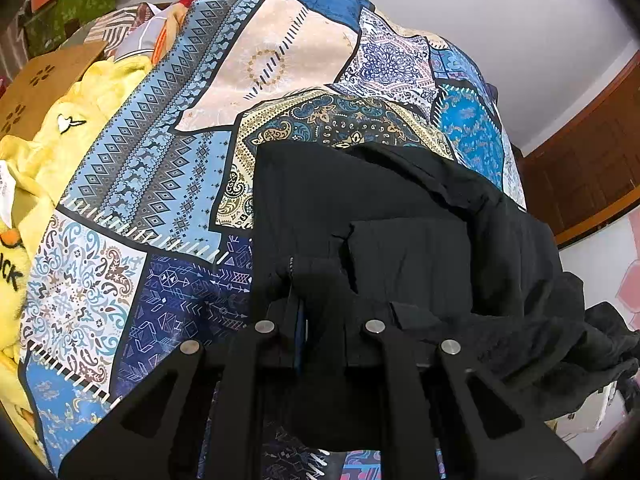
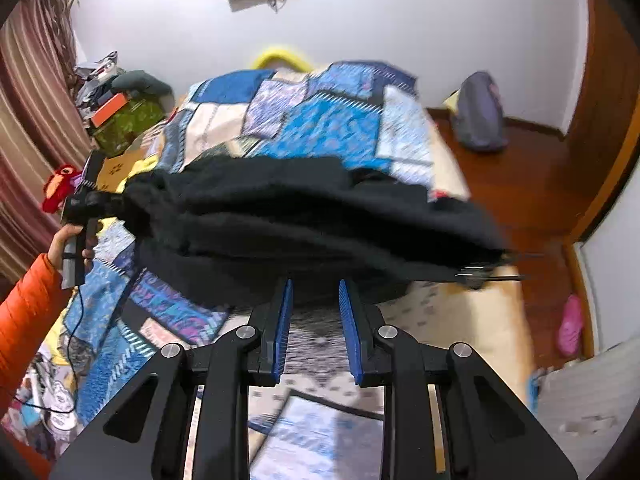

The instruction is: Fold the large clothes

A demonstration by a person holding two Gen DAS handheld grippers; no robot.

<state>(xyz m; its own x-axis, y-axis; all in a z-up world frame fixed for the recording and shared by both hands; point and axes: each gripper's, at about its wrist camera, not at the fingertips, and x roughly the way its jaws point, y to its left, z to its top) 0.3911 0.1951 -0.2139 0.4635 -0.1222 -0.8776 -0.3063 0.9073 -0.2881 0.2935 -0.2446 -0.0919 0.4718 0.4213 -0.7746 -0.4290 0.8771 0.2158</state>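
1. Left wrist view: my left claw (image 1: pixel 320 300) is clamped on a fold of the black garment (image 1: pixel 384 216), the cloth bunched between the fingers so that the pads barely show.
2. From that grip the garment spreads up and to the right over the patchwork quilt (image 1: pixel 168 152), with one fold lying across another and a crumpled end trailing off at the right edge.
3. A yellow plush (image 1: pixel 76 120) lies beside the quilt at the left, next to a cardboard box (image 1: pixel 40 80).
4. Right wrist view: my right claw (image 2: pixel 316 300) stands apart, blue pads (image 2: pixel 284 320) bare, with nothing between them.
5. The garment (image 2: pixel 304 216) hangs just past the fingertips as a long dark heap across the bed, blurred.
6. At its left end my other hand (image 2: pixel 66 242), in an orange sleeve (image 2: pixel 24 312), grips the left claw's handle, and that claw meets the cloth there.
7. A zipper end sticks out at the garment's right tip.
8. A pink slipper (image 2: pixel 570 326) lies on the wooden floor (image 2: pixel 532 184) at the right.
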